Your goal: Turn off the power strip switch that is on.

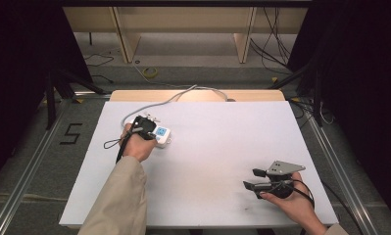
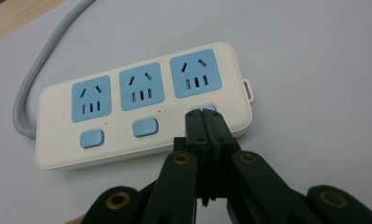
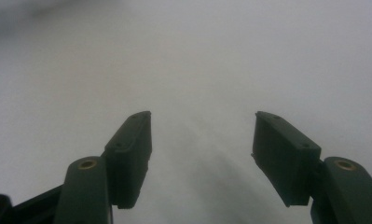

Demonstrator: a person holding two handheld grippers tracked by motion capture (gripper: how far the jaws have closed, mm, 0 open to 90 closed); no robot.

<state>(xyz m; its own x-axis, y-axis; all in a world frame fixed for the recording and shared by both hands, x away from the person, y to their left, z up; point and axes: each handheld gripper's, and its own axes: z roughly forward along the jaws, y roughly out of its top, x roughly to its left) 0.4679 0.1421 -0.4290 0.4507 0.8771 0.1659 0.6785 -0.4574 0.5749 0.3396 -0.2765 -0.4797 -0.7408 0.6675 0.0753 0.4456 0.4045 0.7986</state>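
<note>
Looking down from the high view, a white table (image 1: 207,161) is seen with a power strip (image 1: 162,134) lying near its far left part, a grey cable (image 1: 178,98) running from it toward the table's far edge. The left gripper (image 1: 146,128) is held over the strip by the person's left hand (image 1: 138,146), a beige sleeve (image 1: 117,200) coming in from below. The right gripper (image 1: 254,179) is held low at the near right of the table by the right hand (image 1: 291,200), well apart from the strip, with its jaws spread and nothing between them.

From the left gripper view, detail hidden from above is given. The power strip (image 2: 141,107) is shown as a white, round-cornered bar with three blue socket faces in a row and a blue button (image 2: 91,138) below each. The left gripper (image 2: 205,122) is seen with its jaws pressed together, nothing held between them, and their tips are placed on the third button (image 2: 203,109), which is largely covered. A small red light (image 2: 219,98) is lit just above that button. The grey cable (image 2: 39,70) is seen leaving the opposite end of the strip.

From the right gripper view, the right gripper (image 3: 202,135) is shown with jaws wide apart above the bare white table (image 3: 197,56), which is blurred.
</note>
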